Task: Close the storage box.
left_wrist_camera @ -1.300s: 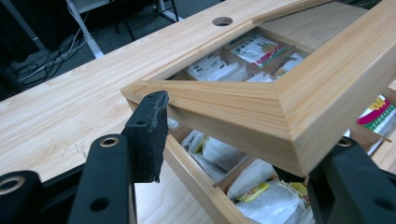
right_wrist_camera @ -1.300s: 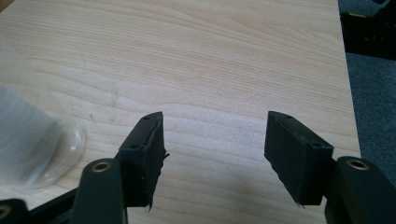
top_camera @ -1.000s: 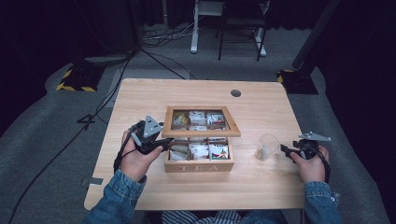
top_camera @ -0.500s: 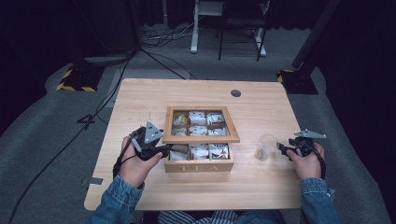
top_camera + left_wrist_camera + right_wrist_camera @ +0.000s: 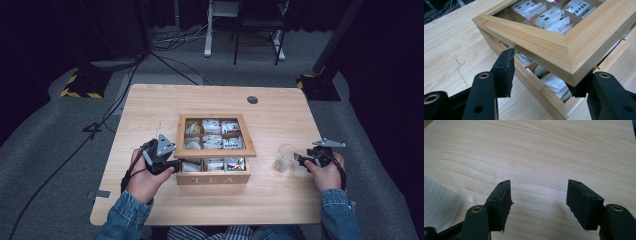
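A wooden tea box [image 5: 212, 178] marked TEA stands mid-table, its compartments full of tea bags [image 5: 549, 20]. Its frame lid [image 5: 215, 156] is tilted up at the front, leaving a gap over the front wall [image 5: 536, 87]. My left gripper [image 5: 177, 165] is shut on the lid's front left corner [image 5: 544, 42]. One pad presses the side rail and the other sits beneath the corner, so the left gripper [image 5: 542, 71] straddles it. My right gripper [image 5: 302, 159] hovers low over the table, open, with only bare wood between the jaws of the right gripper [image 5: 539, 192].
A clear cup [image 5: 285, 157] stands just left of the right gripper and appears as a pale blur [image 5: 439, 205]. The table [image 5: 150, 110] has a round cable hole [image 5: 252, 99] at the back. Dark floor, cables and a chair lie beyond.
The lid's front edge has come toward the box's front wall and hides more of the front row of tea bags. Both hands have stayed about where they were.
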Demonstrator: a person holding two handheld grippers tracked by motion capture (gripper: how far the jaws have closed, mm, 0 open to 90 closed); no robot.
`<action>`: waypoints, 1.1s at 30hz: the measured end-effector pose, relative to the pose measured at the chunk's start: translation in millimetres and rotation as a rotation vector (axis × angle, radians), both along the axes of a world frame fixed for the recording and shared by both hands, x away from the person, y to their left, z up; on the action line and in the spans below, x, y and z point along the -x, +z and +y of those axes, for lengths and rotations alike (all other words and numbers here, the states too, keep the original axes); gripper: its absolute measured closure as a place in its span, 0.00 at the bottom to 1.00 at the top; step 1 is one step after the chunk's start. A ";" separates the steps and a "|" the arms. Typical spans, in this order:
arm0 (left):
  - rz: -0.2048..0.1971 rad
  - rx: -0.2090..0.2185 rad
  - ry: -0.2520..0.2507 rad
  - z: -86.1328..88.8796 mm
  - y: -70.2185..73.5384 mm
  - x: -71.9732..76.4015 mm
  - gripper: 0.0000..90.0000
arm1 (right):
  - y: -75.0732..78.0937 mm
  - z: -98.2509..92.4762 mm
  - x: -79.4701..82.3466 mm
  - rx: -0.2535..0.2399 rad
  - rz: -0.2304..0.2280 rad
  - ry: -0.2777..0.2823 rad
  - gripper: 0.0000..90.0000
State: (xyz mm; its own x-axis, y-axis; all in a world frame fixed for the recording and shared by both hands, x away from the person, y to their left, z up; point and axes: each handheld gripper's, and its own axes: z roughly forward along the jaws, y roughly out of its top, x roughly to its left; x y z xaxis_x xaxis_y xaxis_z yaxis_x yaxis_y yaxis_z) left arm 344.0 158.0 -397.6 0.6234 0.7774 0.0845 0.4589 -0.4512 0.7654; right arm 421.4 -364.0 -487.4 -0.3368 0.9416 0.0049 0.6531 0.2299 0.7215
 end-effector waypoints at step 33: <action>0.175 -0.072 -0.106 -3.2 -5.7 0.8 0.49 | -7.6 3.7 -1.8 -0.005 0.024 0.008 0.41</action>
State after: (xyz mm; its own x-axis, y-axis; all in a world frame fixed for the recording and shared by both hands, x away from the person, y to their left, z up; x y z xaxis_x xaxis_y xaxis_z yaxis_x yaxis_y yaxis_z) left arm 343.1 154.7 -403.3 0.7112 0.7027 0.0207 0.5294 -0.5548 0.6417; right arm 423.2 -360.3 -495.0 -0.3438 0.9389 0.0173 0.6682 0.2317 0.7070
